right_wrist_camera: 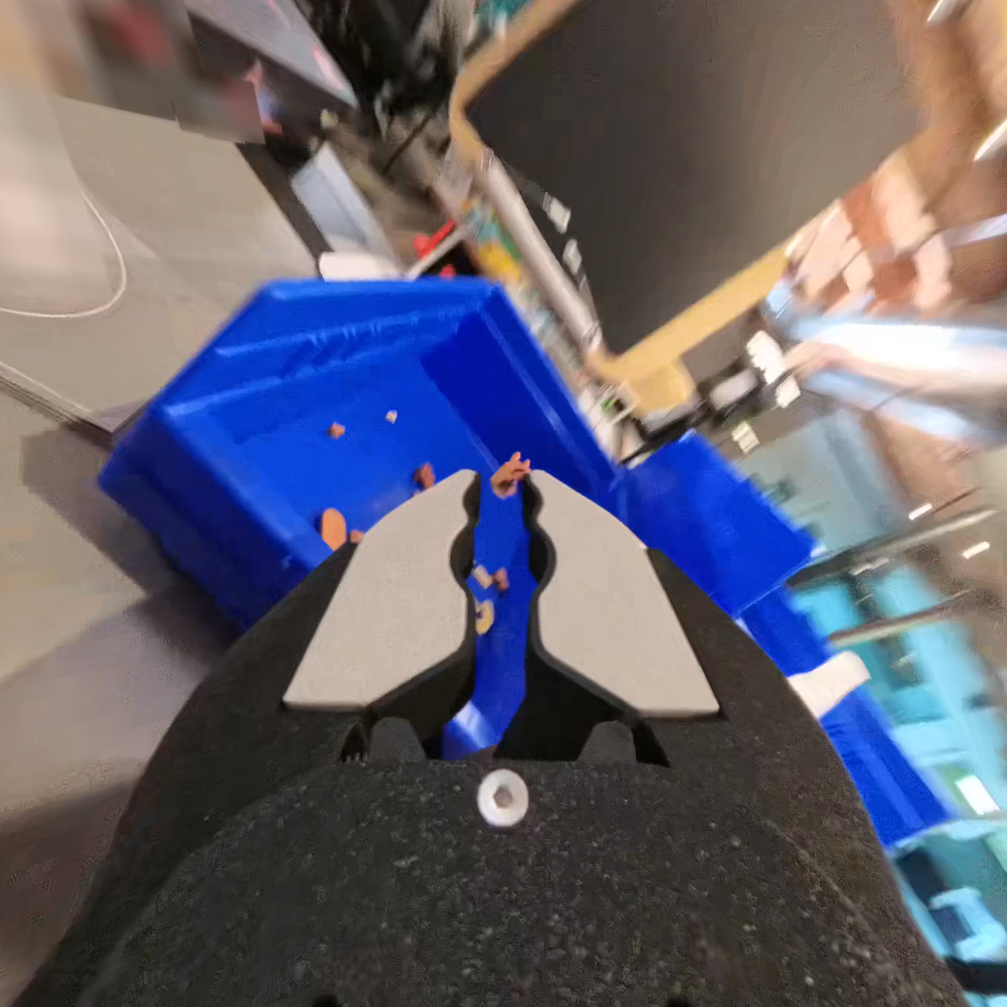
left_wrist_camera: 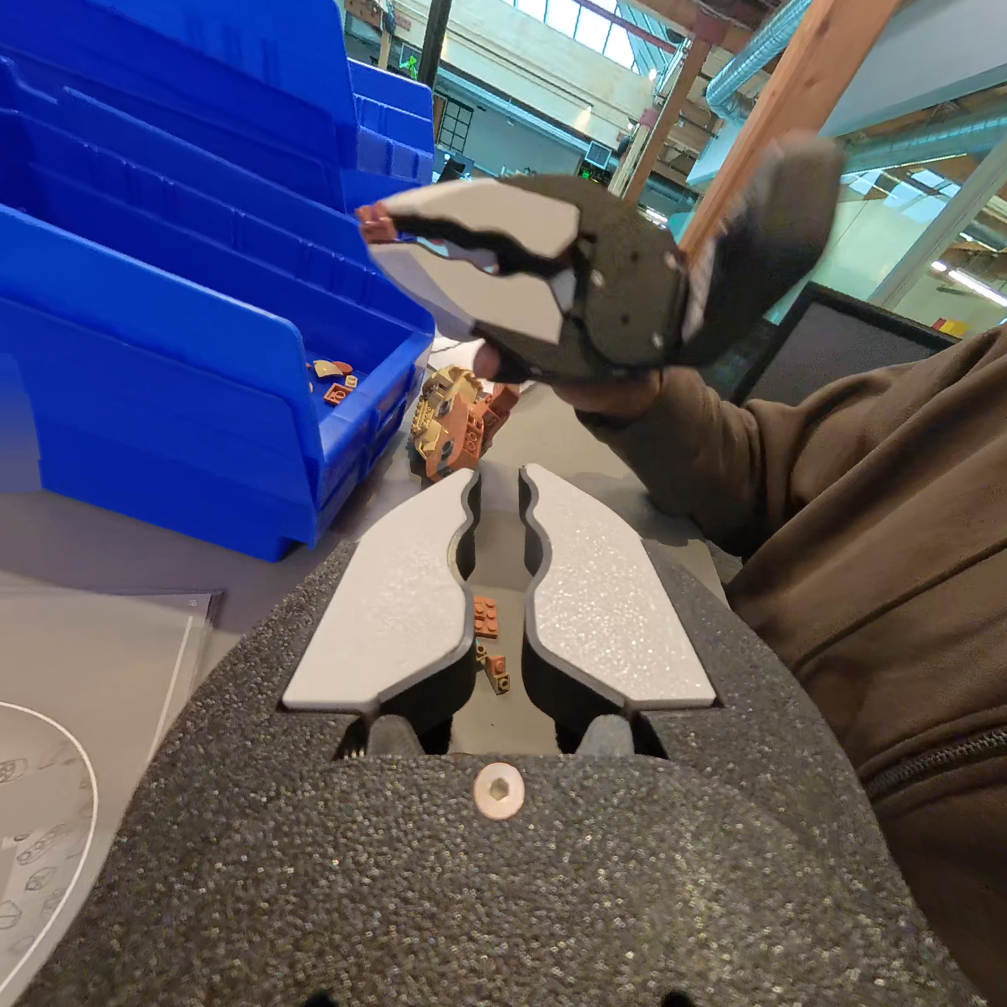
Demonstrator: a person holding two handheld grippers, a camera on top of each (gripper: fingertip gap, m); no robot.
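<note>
Grey desk [left_wrist_camera: 136, 545], blue bins [left_wrist_camera: 190, 327] upper left. Right tongs [left_wrist_camera: 381, 234], raised mid-frame, pinch a small brown brick [left_wrist_camera: 376, 222] over a bin: light, rigid, slick, best gripped on flat sides. Left tongs [left_wrist_camera: 498, 479], slightly parted, hold nothing near a brick model [left_wrist_camera: 452, 425].

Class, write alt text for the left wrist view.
The right claw, raised over blue bins, pinches a small brown brick. Below, the left claw is open above a grey table, near a tan-and-brown brick model and loose bricks.
</note>
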